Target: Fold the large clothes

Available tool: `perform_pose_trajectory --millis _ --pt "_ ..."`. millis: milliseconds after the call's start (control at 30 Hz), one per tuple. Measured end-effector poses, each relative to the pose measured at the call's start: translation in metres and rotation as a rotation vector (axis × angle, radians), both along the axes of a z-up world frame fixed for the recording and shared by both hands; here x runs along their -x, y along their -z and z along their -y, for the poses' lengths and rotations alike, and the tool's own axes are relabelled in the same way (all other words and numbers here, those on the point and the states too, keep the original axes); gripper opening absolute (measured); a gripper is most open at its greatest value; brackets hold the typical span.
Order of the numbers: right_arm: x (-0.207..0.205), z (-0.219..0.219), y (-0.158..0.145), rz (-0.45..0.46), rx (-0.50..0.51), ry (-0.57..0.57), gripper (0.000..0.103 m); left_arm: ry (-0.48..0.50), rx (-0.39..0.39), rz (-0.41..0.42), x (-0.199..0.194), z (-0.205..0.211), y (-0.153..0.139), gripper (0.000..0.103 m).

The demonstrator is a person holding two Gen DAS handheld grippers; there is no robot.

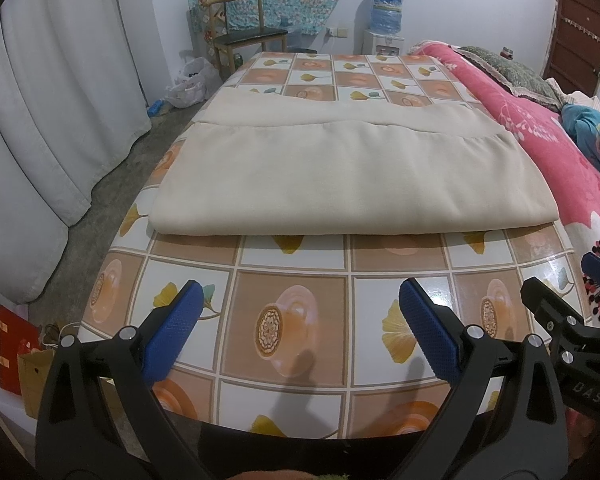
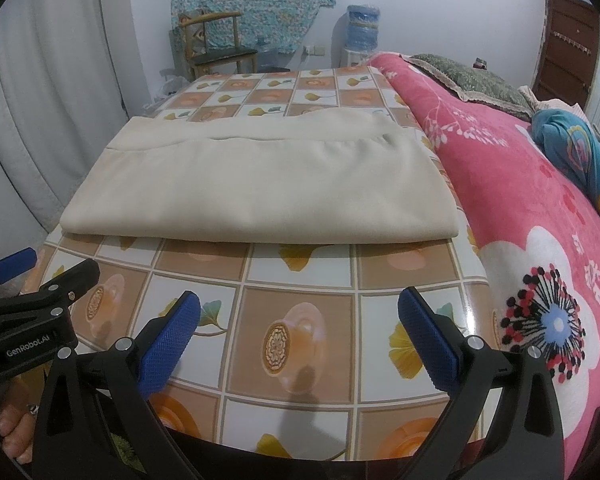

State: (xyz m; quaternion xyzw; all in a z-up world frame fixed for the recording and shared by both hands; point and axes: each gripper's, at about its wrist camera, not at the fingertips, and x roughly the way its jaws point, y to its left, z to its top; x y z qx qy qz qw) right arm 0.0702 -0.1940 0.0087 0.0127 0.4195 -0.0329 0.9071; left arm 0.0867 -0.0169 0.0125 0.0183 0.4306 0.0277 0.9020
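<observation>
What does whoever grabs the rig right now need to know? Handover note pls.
Left gripper: jaws open, empty, over the table's near edge.
Right gripper: same, beside it.
Beige cloth: folded flat at mid-table, lower layer showing past the far edge, pink blanket alongside on the right.
Done: at least one fold.
Left: maybe another fold or squaring up; your call.

A beige cloth [image 1: 340, 172], folded into a thick rectangle, lies flat on the table [image 1: 300, 280], whose checked covering shows cups and yellow leaves. The left gripper [image 1: 300, 328] hovers over the near edge of the table, its blue pads spread wide with nothing between them, well short of the cloth. At the right edge the right gripper [image 1: 568, 300] pokes in, seemingly parted too. A pink floral blanket [image 1: 540, 128] runs along the table's right side; white curtains [image 1: 48, 120] hang left.
</observation>
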Motion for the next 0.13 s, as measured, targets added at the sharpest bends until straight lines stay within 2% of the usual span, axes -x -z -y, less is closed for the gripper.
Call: perform_pose_trajectory --millis 133 --pt "0.0001 0.0001 -0.0002 0.0 0.0 -0.001 0.096 -0.001 -0.001 0.001 -0.0001 -0.0016 0.0001 0.095"
